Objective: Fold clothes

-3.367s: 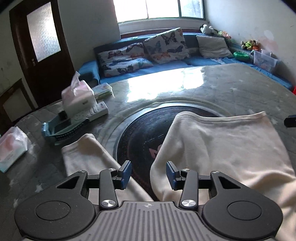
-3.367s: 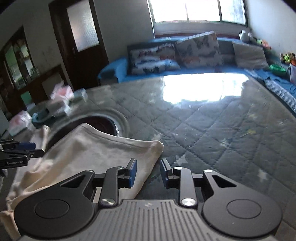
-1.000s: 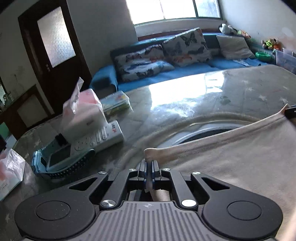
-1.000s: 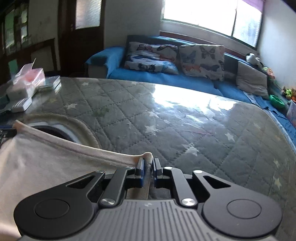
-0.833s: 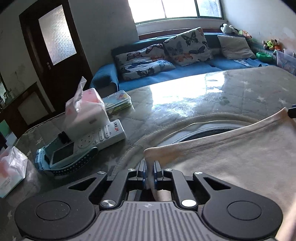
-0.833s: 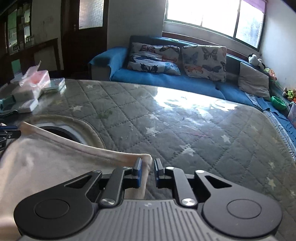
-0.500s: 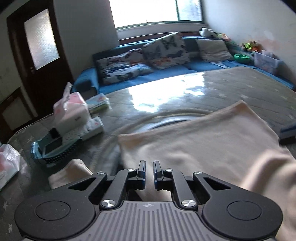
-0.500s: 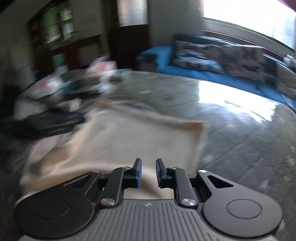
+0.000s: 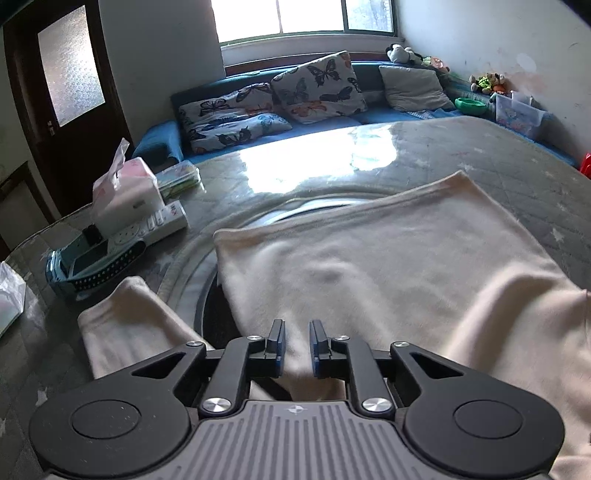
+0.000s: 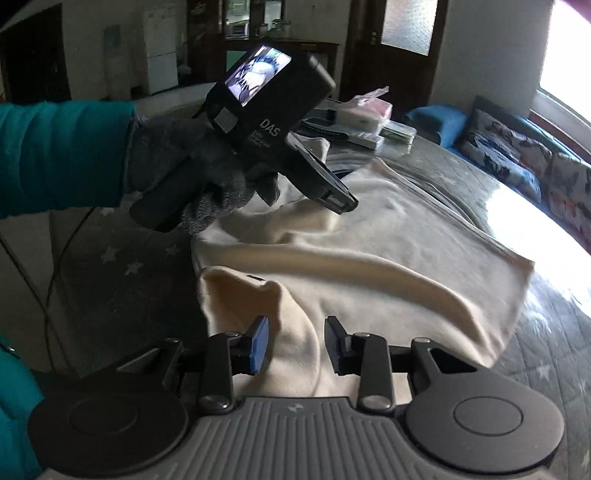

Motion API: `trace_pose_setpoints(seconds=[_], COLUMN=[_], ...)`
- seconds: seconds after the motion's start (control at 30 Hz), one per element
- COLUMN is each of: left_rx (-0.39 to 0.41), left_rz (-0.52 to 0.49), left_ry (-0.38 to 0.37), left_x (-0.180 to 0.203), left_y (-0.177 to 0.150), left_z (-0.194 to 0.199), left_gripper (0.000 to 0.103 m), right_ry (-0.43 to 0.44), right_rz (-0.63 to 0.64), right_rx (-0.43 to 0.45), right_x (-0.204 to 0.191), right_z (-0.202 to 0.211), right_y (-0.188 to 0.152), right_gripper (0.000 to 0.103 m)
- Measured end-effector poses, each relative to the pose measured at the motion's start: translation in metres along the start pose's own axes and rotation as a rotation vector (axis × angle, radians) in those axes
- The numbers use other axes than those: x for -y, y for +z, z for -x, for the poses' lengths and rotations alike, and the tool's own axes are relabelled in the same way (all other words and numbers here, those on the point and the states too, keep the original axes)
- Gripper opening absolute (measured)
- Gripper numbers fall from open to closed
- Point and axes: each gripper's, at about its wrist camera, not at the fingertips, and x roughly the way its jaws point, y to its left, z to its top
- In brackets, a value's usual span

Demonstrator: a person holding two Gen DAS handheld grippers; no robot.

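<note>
Fingers of the left gripper (image 9: 296,344) and right gripper (image 10: 295,345) stand parted, grasping nothing. The cream garment (image 9: 388,266) lies folded over on the quilted table (image 9: 517,173); one sleeve (image 9: 125,317) sticks out left, so further folds seem due.

A lived-in home sitting room: a blue sofa (image 9: 332,122) with butterfly-print cushions (image 9: 314,86) runs under a bright window (image 9: 295,16), soft toys (image 9: 487,82) sit on the ledge, and a tissue box (image 9: 123,195) stands on the quilt-covered table (image 9: 517,162) near a dark wooden door (image 9: 66,99).
</note>
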Motion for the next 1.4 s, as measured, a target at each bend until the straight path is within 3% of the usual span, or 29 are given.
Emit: trace_pose_setpoints(seconds=[0.2,0.27,0.37,0.63,0.7,0.87,0.97,1.1,1.2,1.4], left_rx=[0.014,0.018,0.025,0.043,0.047,0.042,0.048,0.1,0.119,0.132], left_rz=[-0.016,-0.025,-0.035,-0.042,-0.04,-0.028,-0.03,-0.046,-0.065,-0.152], left_ry=[0.016,0.025,0.035,0.061,0.07,0.081,0.085,0.043,-0.019,-0.144], left_x=[0.004,0.006,0.007,0.009,0.008,0.003,0.003,0.012,0.028,0.067], left_y=[-0.004,-0.004,-0.006,-0.008,-0.009,-0.009,-0.01,-0.014,-0.018,-0.036], left_z=[0.004,0.004,0.005,0.005,0.005,0.007,0.015,0.038,0.05,0.069], left_gripper=[0.03,0.03,0.031,0.036,0.042,0.044,0.044,0.044,0.044,0.044], right_ry=[-0.056,-0.067,-0.064,-0.035,-0.02,0.005,-0.014,-0.129,-0.231,-0.402], right_rz=[0.071,0.063,0.048,0.088,0.097,0.088,0.017,-0.126,-0.267,-0.497], right_rx=[0.002,0.001,0.005,-0.003,-0.017,-0.042,-0.013,0.021,0.029,0.009], right_x=[-0.017,-0.017,-0.015,-0.025,-0.03,-0.034,-0.02,0.013,0.042,0.086], right_z=[-0.024,-0.027,-0.023,0.011,0.014,0.016,0.028,0.044,0.05,0.061], right_y=[0.0,0.0,-0.001,-0.012,-0.016,-0.023,-0.021,-0.027,-0.045,-0.092], right_gripper=[0.03,0.01,0.003,0.002,0.002,0.003,0.007,0.011,0.018,0.021])
